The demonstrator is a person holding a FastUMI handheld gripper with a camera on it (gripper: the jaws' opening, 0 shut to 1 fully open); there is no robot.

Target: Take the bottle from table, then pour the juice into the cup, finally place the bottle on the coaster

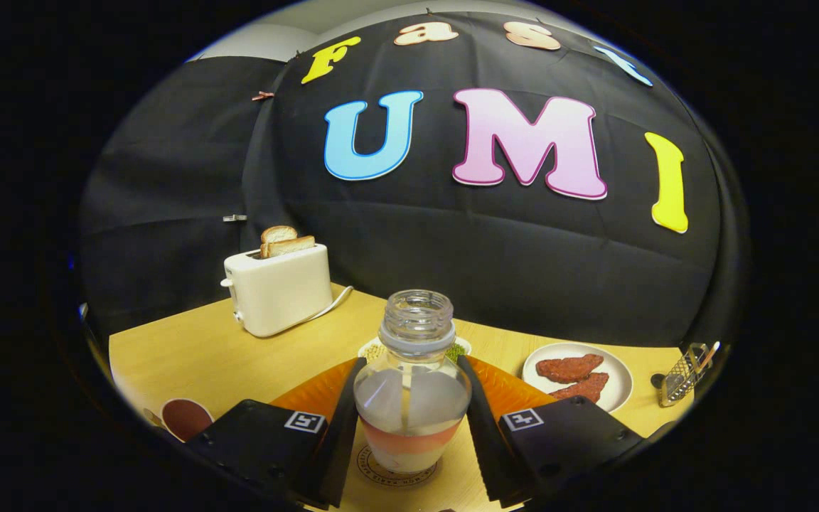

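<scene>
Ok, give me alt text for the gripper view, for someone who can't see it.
A clear, uncapped bottle holding a little juice stands on a round coaster between the two fingers of the tongs, which sit close against its sides. Beyond it on the wooden table are a white toaster with bread and a plate of reddish pieces.

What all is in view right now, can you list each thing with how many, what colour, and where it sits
bottle: one, clear with a low reddish layer of juice, uncapped, upright between the fingers, on the coaster
coaster: one, pale round with a dark ring, under the bottle
orange plate: one, just beyond the fingers, behind the bottle
toaster: one, white, two bread slices in it, far corner of the table
white plate: one, two reddish-brown pieces on it
cup: one, reddish-brown inside, beside the near finger block
grater: one, metal, past the white plate
table: one, light wood
gripper: one, black, fingers at the bottle's sides; contact unclear
</scene>
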